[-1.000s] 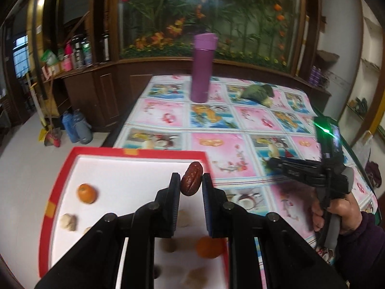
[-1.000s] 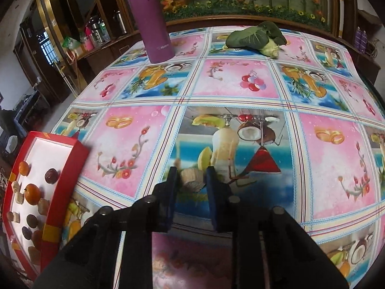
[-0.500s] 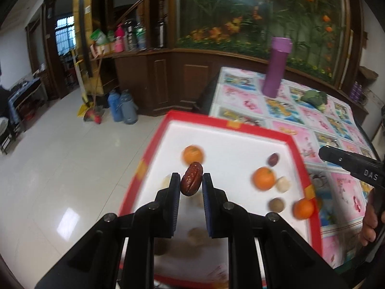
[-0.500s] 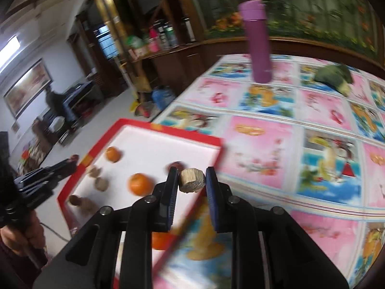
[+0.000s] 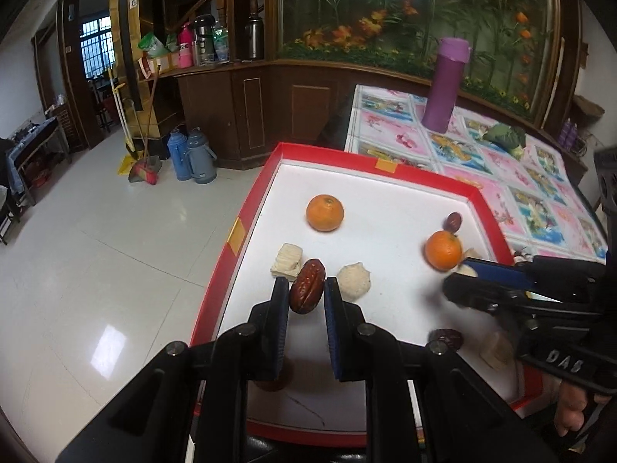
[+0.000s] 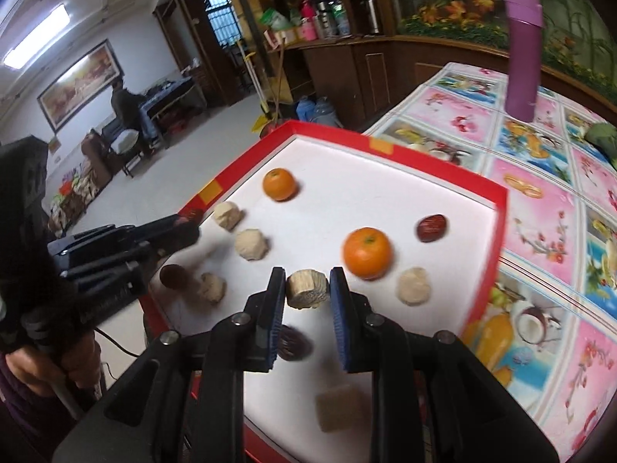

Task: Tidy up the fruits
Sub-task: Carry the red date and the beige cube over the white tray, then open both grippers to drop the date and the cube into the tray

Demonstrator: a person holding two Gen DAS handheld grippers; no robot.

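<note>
My left gripper (image 5: 306, 295) is shut on a wrinkled red date (image 5: 307, 290) and holds it over the near left part of the red-rimmed white tray (image 5: 256, 193). My right gripper (image 6: 307, 289) is shut on a pale cut fruit chunk (image 6: 307, 288) over the same tray (image 6: 501, 208). The tray holds two oranges (image 5: 324, 212) (image 5: 443, 250), several pale chunks (image 5: 286, 260) and loose dates (image 6: 432, 227). The right gripper also shows at the right of the left wrist view (image 5: 455, 281). The left gripper shows at the left of the right wrist view (image 6: 189, 227).
The tray sits at the table's near left corner on a flowered cloth (image 5: 540, 177). A purple flask (image 5: 445, 85) and a green leafy vegetable (image 5: 505, 137) stand farther back. Thermos jugs (image 5: 194, 154) and a broom stand on the floor left.
Both grippers have swung from the tablecloth to above the tray, each still holding its piece. They are lower and closer to the tray's contents than half a second ago.
</note>
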